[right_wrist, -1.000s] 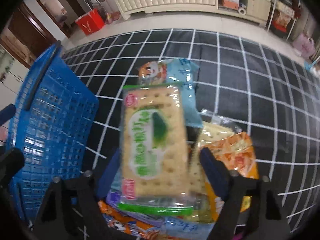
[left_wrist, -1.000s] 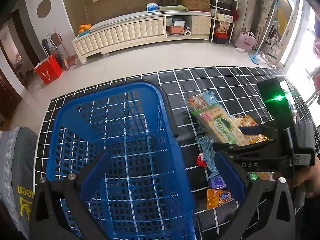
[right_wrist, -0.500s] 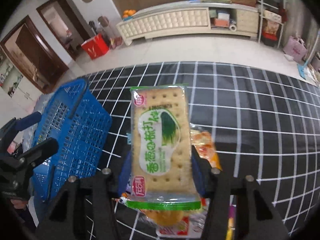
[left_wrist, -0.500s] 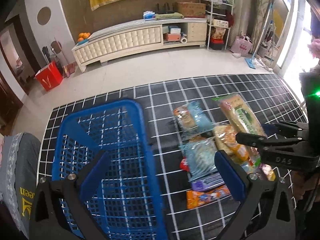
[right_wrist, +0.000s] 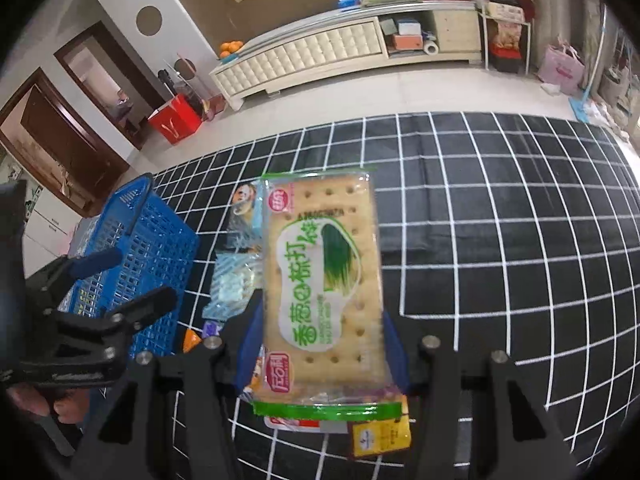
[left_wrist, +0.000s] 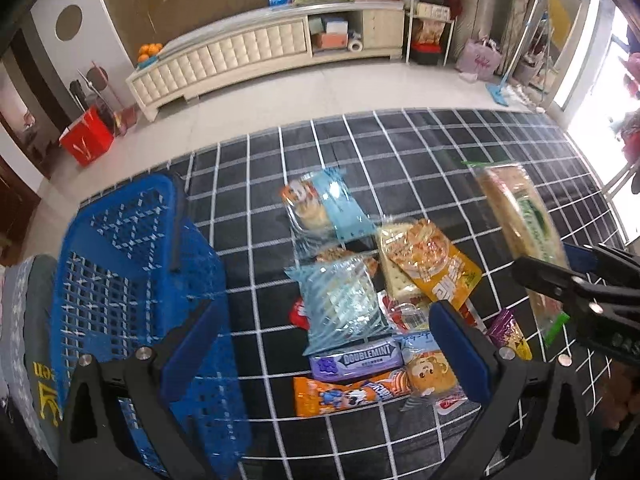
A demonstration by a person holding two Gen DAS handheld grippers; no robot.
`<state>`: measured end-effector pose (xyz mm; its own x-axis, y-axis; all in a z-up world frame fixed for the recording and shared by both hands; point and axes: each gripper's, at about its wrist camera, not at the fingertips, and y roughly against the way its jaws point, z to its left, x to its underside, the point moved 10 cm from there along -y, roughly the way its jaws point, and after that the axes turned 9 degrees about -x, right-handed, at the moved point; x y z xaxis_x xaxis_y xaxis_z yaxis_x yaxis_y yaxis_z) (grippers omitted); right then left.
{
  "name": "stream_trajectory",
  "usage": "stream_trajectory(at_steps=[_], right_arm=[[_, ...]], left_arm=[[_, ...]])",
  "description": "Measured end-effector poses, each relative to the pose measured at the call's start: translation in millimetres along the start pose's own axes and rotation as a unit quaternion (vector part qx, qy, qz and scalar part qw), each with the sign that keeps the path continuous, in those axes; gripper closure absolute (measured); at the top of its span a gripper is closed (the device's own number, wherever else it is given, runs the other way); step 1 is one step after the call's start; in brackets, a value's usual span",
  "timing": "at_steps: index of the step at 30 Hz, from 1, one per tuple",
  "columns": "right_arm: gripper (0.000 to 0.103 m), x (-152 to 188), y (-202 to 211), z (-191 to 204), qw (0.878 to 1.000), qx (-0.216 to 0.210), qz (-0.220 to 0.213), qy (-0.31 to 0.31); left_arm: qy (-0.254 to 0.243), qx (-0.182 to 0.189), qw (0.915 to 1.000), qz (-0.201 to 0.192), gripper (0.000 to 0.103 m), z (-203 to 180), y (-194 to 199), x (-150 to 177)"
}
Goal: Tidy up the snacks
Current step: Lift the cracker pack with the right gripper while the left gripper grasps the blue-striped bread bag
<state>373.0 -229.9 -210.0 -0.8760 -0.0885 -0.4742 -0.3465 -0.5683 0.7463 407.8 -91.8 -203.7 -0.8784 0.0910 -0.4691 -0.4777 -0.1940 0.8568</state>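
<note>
My right gripper is shut on a green-and-cream cracker pack and holds it in the air above the snack pile. It also shows at the right of the left wrist view. My left gripper is open and empty, above the near edge of the pile and the blue basket. The basket stands on the black checked mat, left of the snacks. Several packs lie on the mat: a light-blue pack, an orange cracker pack, a Doublemint pack.
A cream TV cabinet stands against the far wall across bare tiled floor. A red bag sits at the far left, a shelf rack and pink bag at the far right. A grey cushion lies beside the basket.
My right gripper closed on the cracker pack and lifted it off the pile, rising and moving right. My left gripper pulled back and rose from over the basket.
</note>
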Motion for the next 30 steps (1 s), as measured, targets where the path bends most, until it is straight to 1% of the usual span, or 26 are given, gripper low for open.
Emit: stream_trajectory(at_steps=[2, 3, 6, 8, 12, 17, 19, 21, 22, 23, 26, 29, 30], right_arm=[[0.045, 2.6, -2.4, -2.2, 1.000, 0.001, 0.002, 0.001], [0.045, 4.6, -4.2, -3.6, 1.000, 0.002, 0.003, 0.003], [0.045, 13.0, -9.5, -8.8, 1.000, -0.003, 0.009, -0.002], [0.045, 14.0, -14.2, -11.9, 1.000, -0.009, 0.010, -0.006], [0.045, 16.6, -20.1, -18.3, 1.000, -0.013, 0.013, -0.009], [0.045, 20.8, -27.5, -27.6, 1.000, -0.017, 0.019, -0.018], [0.045, 21.3, -30.1, -30.1, 0.999, -0.017, 0.022, -0.023], [0.045, 22.7, -30.2, -31.0, 0.999, -0.018, 0.022, -0.026], [0.045, 23.0, -29.8, -30.9, 0.999, -0.018, 0.022, -0.026], [0.045, 23.4, -28.6, -31.4, 0.999, -0.017, 0.022, -0.026], [0.045, 23.8, -26.4, -31.2, 0.999, -0.013, 0.020, -0.025], [0.045, 22.9, -20.9, -28.3, 1.000, -0.009, 0.019, -0.024], [0.045, 23.2, -19.1, -26.5, 1.000, -0.007, 0.018, -0.022]], left_arm=[[0.001, 0.001, 0.9999, 0.012, 0.002, -7.0, -11.3, 4.0], [0.001, 0.002, 0.9999, 0.016, 0.006, -9.3, -15.1, 5.9], [0.002, 0.003, 0.9994, 0.036, 0.012, -17.4, -31.3, 10.4], [0.002, -0.009, 0.9987, 0.050, 0.015, -18.1, -42.3, 13.9], [0.004, -0.021, 0.9974, 0.069, 0.019, -22.2, -63.4, 18.5], [0.001, -0.013, 0.9967, 0.080, 0.019, -31.7, -82.8, 18.2], [-0.004, -0.019, 0.9962, 0.085, 0.029, -33.9, -89.1, 19.1], [0.000, -0.012, 0.9954, 0.095, 0.043, -35.2, -96.7, 21.0], [0.003, -0.014, 0.9952, 0.097, 0.043, -34.6, -99.6, 21.8], [0.006, -0.016, 0.9953, 0.095, 0.047, -32.9, -102.0, 21.6], [0.019, -0.004, 0.9958, 0.089, 0.050, -30.8, -101.7, 19.8], [0.032, 0.011, 0.9964, 0.078, 0.052, -26.2, -91.9, 19.4], [0.034, 0.016, 0.9970, 0.068, 0.052, -26.3, -84.6, 20.6]])
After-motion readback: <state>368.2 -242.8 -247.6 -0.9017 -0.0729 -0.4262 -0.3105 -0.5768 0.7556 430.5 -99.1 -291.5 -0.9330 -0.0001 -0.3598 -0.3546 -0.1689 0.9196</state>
